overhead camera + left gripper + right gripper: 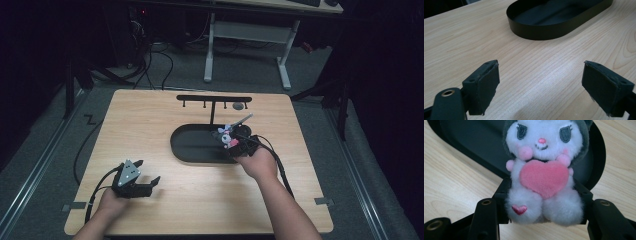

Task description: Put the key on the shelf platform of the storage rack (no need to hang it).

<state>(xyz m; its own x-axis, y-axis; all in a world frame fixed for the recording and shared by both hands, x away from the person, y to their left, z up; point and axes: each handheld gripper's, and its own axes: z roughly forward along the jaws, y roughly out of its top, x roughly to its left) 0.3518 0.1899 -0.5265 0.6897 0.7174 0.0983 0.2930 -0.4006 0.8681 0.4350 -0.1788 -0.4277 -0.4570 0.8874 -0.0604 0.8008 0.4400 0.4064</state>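
Tabletop of pale wood (165, 125) seen from the high view, with a black oval tray (187, 150) lying near its centre and a black T-shaped rack (214, 99) standing just behind the tray. A small grey round object (238, 106) lies on the table beside the rack's right end.

Right gripper (239, 146), held in the person's right hand (259, 162), sits at the tray's right end. Its jaws are closed on a small plush toy (226, 136). In the right gripper view the plush toy (544, 177) faces the camera upright: white face with dark hood, pink nose and cheeks, a large pink heart held at the chest and a small pink heart stitched on one leg. The two black jaws press against its sides at the lower body, and the toy hangs over the rim of the tray (596, 162), with bare table below it.

Left gripper (145, 181), held in the person's left hand (112, 202), rests low at the table's front left, well apart from the tray. In the left gripper view its pads (485, 85) stand wide apart with nothing between them, above bare wood, and the tray (544, 31) lies ahead of them, its visible interior holding nothing.
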